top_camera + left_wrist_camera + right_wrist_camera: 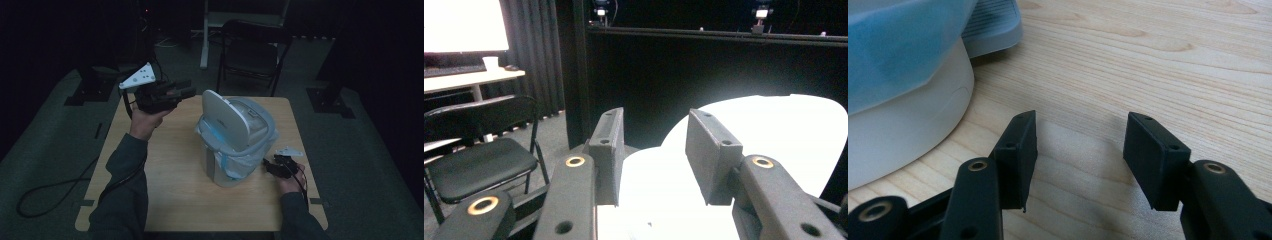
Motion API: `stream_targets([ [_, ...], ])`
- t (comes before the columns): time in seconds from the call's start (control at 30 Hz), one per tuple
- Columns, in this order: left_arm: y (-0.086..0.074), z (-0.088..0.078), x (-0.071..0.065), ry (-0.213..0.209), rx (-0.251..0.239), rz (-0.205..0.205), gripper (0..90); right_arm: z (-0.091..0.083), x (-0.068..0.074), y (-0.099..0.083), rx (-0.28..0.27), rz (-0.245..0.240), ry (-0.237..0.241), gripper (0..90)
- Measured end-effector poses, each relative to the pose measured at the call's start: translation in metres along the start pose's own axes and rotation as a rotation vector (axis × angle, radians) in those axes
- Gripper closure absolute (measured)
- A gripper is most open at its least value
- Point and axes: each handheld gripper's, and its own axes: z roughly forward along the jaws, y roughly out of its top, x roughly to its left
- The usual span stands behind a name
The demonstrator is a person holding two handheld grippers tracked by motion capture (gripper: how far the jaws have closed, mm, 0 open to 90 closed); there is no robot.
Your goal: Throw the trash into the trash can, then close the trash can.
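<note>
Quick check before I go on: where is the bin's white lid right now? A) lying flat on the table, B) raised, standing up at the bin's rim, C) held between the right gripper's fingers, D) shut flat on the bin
B: the lid stands tilted up on the bin, whose bag-lined mouth is open.

Bin at the middle of the bench, one tool at each side

In the high view the bin stands in the centre of the frame on the bench, with its lid raised on its upper left side. The left tool is held above the bench at the upper left of the bin, apart from it. The right tool rests low on the bench just beside the bin's lower right. A chair stands behind the bench, at the top of the frame.
</note>
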Motion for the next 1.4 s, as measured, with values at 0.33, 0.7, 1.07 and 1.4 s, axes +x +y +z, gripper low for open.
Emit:
stream_targets([
  [0.33,-0.008,-0.002,-0.001,0.005,0.006,-0.014,60.3,0.000,0.000,0.000,0.000,-0.001,-0.001,46.3],
  [0.7,-0.006,-0.001,-0.021,-0.043,0.012,0.028,66.9,0.000,0.000,0.000,0.000,0.000,-0.001,46.3],
  [1.07,-0.013,0.028,-0.030,-0.096,0.069,0.035,83.0,0.000,0.000,0.000,0.001,0.000,-0.001,46.3],
  [1.4,-0.023,0.058,-0.029,-0.109,0.123,0.008,84.2,0.000,0.000,0.000,0.001,0.001,0.000,46.3],
])
